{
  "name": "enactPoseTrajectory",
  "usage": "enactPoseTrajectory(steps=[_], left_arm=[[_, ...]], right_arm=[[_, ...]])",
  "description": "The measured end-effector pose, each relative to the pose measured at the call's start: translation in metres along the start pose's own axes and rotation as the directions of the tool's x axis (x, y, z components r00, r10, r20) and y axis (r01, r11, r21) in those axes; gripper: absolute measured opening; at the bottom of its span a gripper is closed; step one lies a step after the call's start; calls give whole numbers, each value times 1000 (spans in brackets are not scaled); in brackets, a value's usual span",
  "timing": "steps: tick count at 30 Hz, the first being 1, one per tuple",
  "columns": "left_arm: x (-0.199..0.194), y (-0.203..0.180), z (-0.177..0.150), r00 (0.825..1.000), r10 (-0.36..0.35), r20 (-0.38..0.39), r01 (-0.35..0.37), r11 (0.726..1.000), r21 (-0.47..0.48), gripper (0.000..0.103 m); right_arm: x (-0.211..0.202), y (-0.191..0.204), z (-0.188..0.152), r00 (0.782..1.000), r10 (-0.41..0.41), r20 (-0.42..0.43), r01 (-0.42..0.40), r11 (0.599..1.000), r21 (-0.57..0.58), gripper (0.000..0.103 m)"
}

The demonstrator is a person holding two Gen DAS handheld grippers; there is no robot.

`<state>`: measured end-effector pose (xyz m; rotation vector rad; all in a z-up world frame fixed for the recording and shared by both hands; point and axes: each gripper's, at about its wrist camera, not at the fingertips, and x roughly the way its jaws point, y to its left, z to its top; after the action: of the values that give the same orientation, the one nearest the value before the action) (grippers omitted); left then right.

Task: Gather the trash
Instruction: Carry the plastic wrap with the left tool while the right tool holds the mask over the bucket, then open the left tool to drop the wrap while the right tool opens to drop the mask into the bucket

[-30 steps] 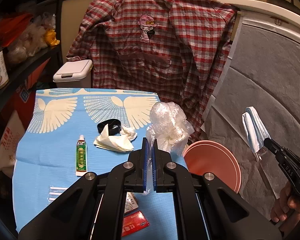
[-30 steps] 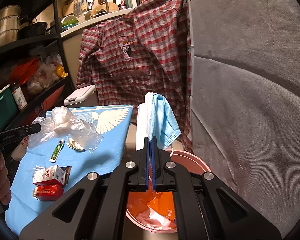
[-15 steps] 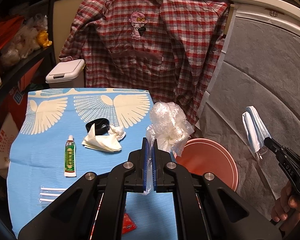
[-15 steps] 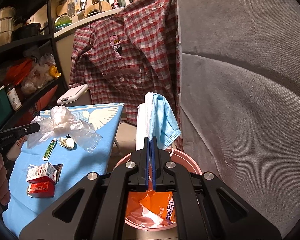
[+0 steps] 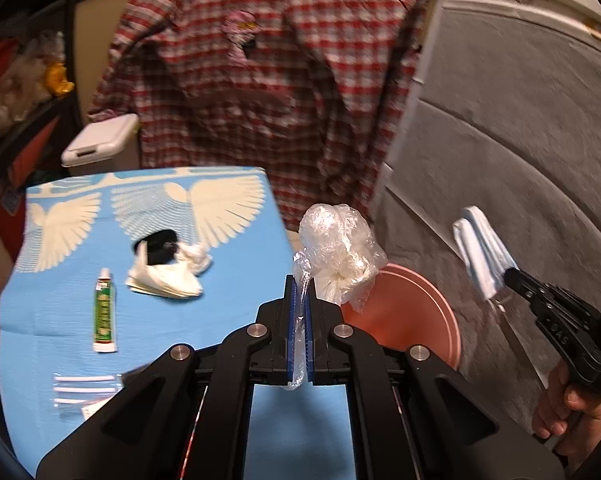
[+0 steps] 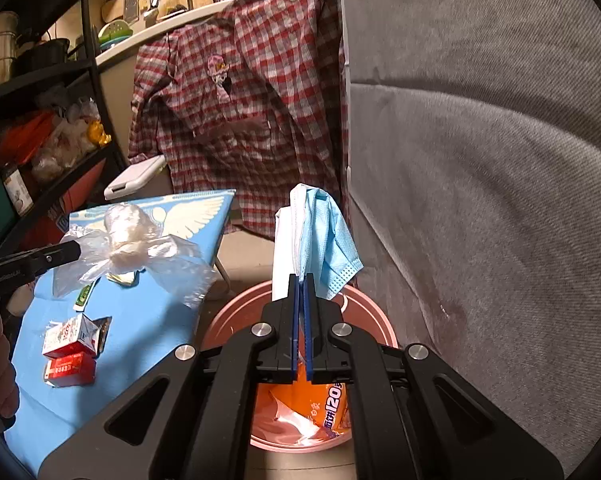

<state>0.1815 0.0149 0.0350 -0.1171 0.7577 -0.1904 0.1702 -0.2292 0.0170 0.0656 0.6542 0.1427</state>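
Note:
My left gripper [image 5: 299, 280] is shut on a crumpled clear plastic bag [image 5: 338, 254] and holds it in the air at the table's right edge, beside the pink bin [image 5: 414, 320]. My right gripper [image 6: 300, 280] is shut on a blue and white face mask [image 6: 320, 242] and holds it over the pink bin [image 6: 374, 312], which has an orange wrapper [image 6: 320, 400] inside. In the right wrist view the left gripper [image 6: 66, 254] with the plastic bag [image 6: 128, 246] is at the left. In the left wrist view the right gripper [image 5: 512, 276] with the mask [image 5: 480, 252] is at the right.
On the blue table cloth [image 5: 60, 312] lie white tissues [image 5: 164, 276] on a black band, a green tube [image 5: 104, 316], packed straws [image 5: 84, 390] and red cartons [image 6: 70, 350]. A plaid shirt [image 5: 260, 80] hangs behind. A grey sofa [image 6: 480, 160] is at the right, shelves at the left.
My left gripper has carried the plastic bag right, toward the bin. My right gripper has moved forward, so the mask now hangs over the bin.

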Motion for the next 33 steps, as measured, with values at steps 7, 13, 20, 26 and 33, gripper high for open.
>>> enactPoseTrajectory(steps=[7,13,20,26,33], left_arm=[[19,-24,-9,998,-22,-57,26,998,61,4],[33,-36,-13,996,-22,-88,27,997,66,4],[46,-46,-15,993,-31,-110,38,998,55,4],[54,-49,-16,991,-45,-124,52,997,50,15],[45,-46,-11,993,-70,-92,73,997,26,27]], right_arm=[[12,-1,-8,999,-2,-47,1,1000,-16,2],[18,0,-12,998,2,-70,-5,999,-37,2],[27,-4,-16,994,-5,-106,2,1000,-24,6],[30,-9,-18,992,-25,-120,24,1000,-11,21],[27,-10,-16,994,-41,-104,41,999,-2,32]])
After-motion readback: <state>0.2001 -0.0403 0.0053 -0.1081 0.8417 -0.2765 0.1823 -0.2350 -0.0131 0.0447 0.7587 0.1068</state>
